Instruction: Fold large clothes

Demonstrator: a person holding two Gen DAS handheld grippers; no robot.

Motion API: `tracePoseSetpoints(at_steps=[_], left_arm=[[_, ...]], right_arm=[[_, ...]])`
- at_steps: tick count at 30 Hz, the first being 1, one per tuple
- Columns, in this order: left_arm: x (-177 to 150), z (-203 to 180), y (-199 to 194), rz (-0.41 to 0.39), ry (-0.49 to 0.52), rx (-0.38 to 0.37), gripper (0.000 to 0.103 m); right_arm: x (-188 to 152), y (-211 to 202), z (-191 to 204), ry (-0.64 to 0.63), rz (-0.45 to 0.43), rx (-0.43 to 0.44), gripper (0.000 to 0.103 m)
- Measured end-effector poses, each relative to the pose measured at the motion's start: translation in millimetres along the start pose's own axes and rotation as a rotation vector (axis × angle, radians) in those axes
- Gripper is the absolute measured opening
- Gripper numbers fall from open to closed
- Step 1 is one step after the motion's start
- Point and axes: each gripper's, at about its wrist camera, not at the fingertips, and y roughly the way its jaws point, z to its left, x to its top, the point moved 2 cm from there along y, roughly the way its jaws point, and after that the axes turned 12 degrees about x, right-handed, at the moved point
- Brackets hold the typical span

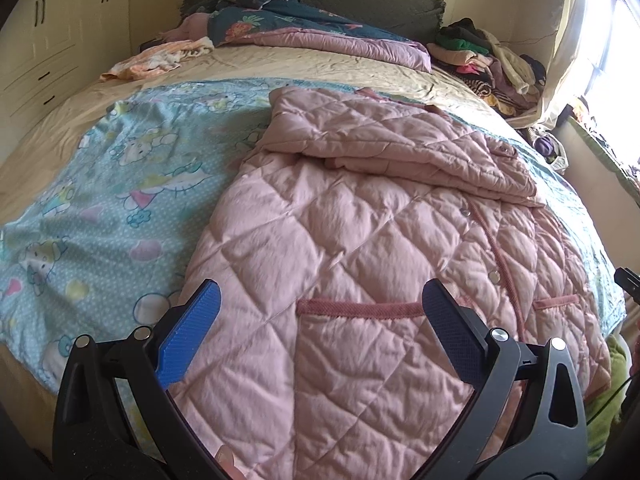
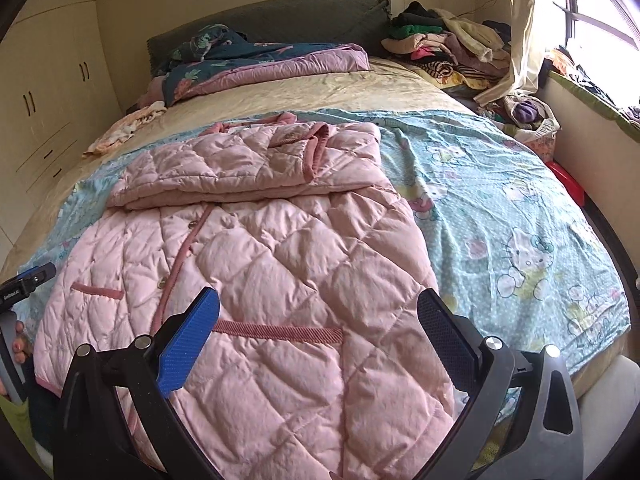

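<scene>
A pink quilted coat [image 1: 360, 240] lies flat on the bed, hem toward me, its upper part and sleeves folded down across the chest. It also shows in the right wrist view [image 2: 260, 248]. My left gripper [image 1: 320, 296] is open and empty, hovering over the coat's lower left part above a pocket [image 1: 360, 310]. My right gripper [image 2: 318, 304] is open and empty over the coat's lower right part, above the other pocket [image 2: 280, 332]. The left gripper shows at the left edge of the right wrist view [image 2: 24, 280].
The coat rests on a light blue cartoon sheet [image 1: 100, 184] over a beige bed [image 1: 280, 64]. Folded quilts [image 1: 300, 28] lie at the headboard. A pile of clothes [image 2: 448, 48] sits at the far right corner by the window. White cupboards [image 1: 48, 40] stand left.
</scene>
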Motion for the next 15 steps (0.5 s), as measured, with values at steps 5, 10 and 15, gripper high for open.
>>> tracePoseSetpoints(at_steps=[5,10,15], left_arm=[[-19,18,5,0.026,-0.008,0.020,0.094],[-43,36,8,0.063,-0.026,0.029,0.094],[-66,47,7,0.103,-0.037,0.009,0.084]], right_arm=[[-13,-3,-11,0.008,0.024,-0.019,0.099],[-26,-3,-23,0.025,0.055,-0.028,0.099],[-40,-2,-34,0.040,0.089,-0.040,0.099]])
